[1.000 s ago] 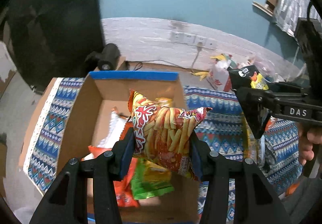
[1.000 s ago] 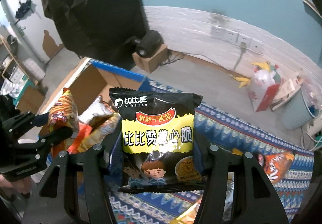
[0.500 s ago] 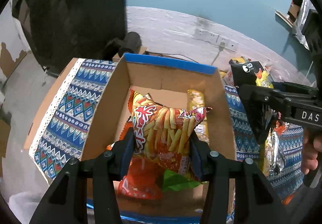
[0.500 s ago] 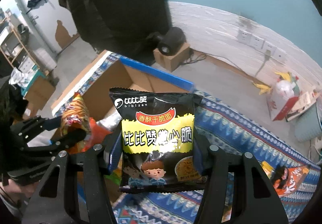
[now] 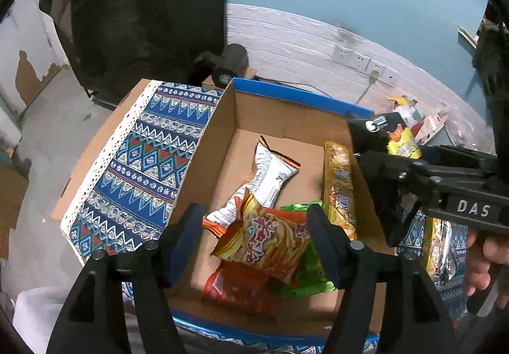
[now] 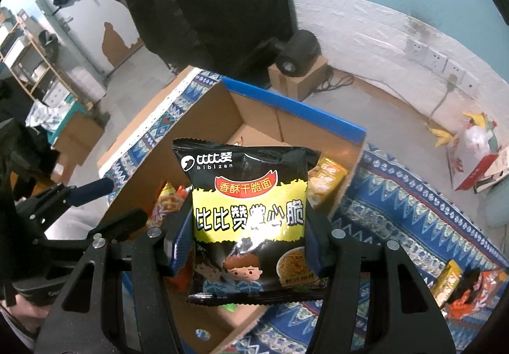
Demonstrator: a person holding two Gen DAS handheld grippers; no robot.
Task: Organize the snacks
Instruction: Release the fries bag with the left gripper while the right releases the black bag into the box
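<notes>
A cardboard box [image 5: 222, 137] with a blue rim stands on the patterned cloth. My left gripper [image 5: 254, 239] is open above the box. Below it the orange fries bag [image 5: 270, 242] lies loose on other packets, among them a white bag [image 5: 270, 176], a green bag [image 5: 311, 277] and a yellow pack [image 5: 338, 185]. My right gripper [image 6: 246, 233] is shut on a black and yellow noodle snack bag [image 6: 248, 211], held over the box's right side [image 6: 350, 169]. It also shows at the right of the left wrist view [image 5: 394, 137].
More snack packets [image 6: 461, 284] lie on the blue patterned cloth [image 6: 397, 204] to the right of the box. A black round device [image 6: 299, 52] sits on a small carton behind the box. A bag of rubbish [image 6: 474, 144] stands by the wall.
My left gripper has opened and the fries bag has dropped into the box. My right gripper has carried the black bag left, over the box.
</notes>
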